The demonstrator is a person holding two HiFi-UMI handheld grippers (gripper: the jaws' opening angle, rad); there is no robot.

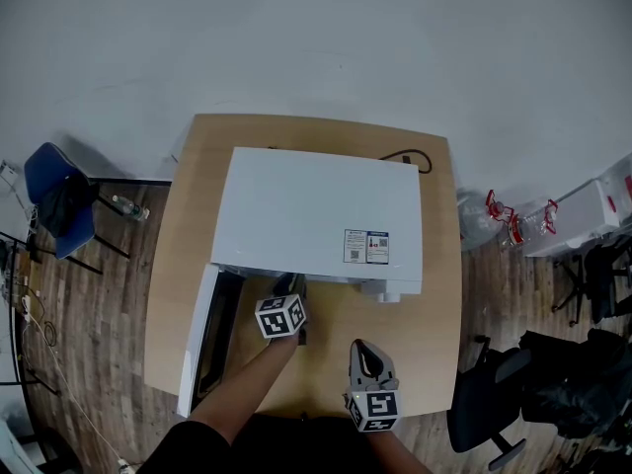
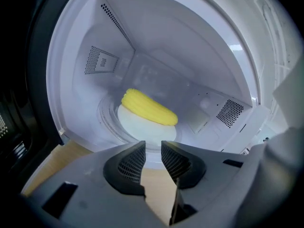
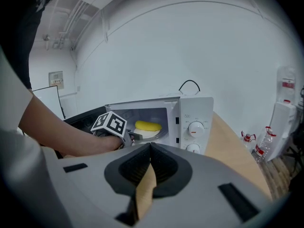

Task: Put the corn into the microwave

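The yellow corn (image 2: 148,107) lies on a white plate (image 2: 142,128) inside the open white microwave (image 1: 316,215). In the right gripper view the corn (image 3: 147,126) shows through the microwave's opening. My left gripper (image 2: 153,144) is at the mouth of the cavity, just short of the plate. Its jaws stand slightly apart with nothing between them and are clear of the corn. In the head view the left gripper (image 1: 288,284) sits at the microwave's front. My right gripper (image 1: 361,348) hovers over the table nearer the person. The right gripper (image 3: 151,146) is shut and holds nothing.
The microwave door (image 1: 197,339) hangs open to the left, over the wooden table (image 1: 434,304). The control knobs (image 3: 195,127) are on the right of the microwave's front. A blue chair (image 1: 54,200) stands at the left, a black office chair (image 1: 494,403) at the right, bottles (image 1: 513,220) beyond.
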